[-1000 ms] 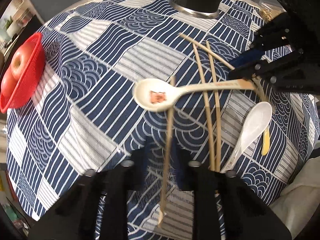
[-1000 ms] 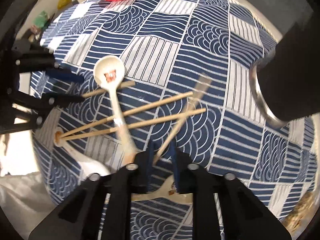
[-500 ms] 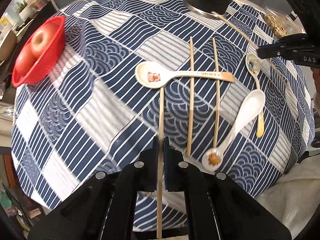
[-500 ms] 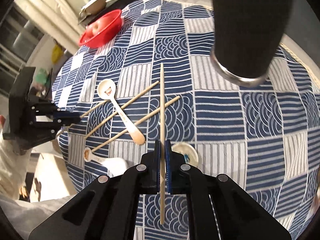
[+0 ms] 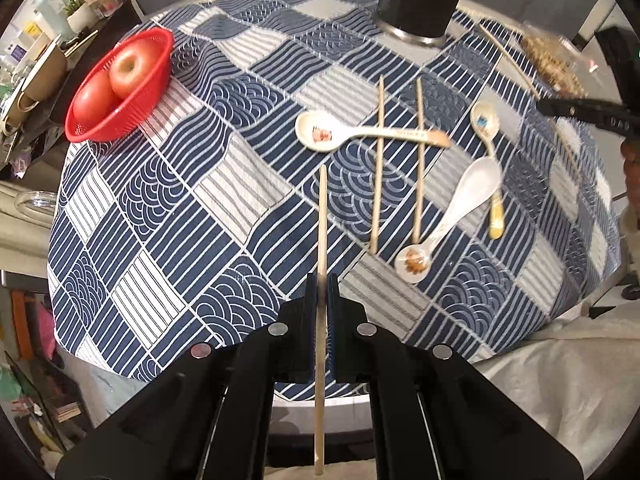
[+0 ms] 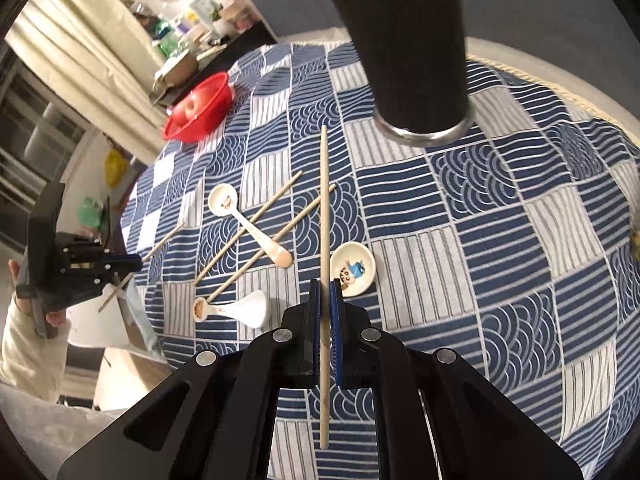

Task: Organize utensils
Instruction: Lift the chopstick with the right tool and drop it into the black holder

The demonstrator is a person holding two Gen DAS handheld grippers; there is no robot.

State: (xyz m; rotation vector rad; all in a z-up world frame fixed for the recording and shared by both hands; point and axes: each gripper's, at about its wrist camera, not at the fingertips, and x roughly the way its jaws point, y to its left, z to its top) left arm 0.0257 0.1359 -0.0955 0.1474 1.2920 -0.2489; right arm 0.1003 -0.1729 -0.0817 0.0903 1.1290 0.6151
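One chopstick (image 5: 322,240) is pinched lengthwise in the left gripper (image 5: 321,300) and another chopstick (image 6: 325,216) in the right gripper (image 6: 325,304), fingers closed on each, above two chopsticks (image 5: 396,164) and spoons (image 5: 360,134) on the clothed surface (image 5: 180,208) near the black holder (image 6: 412,52).

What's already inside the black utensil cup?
In the right wrist view, two light stick ends, likely chopsticks, poke above the rim of the black utensil cup. Its opaque wall hides their lower parts and anything else inside.
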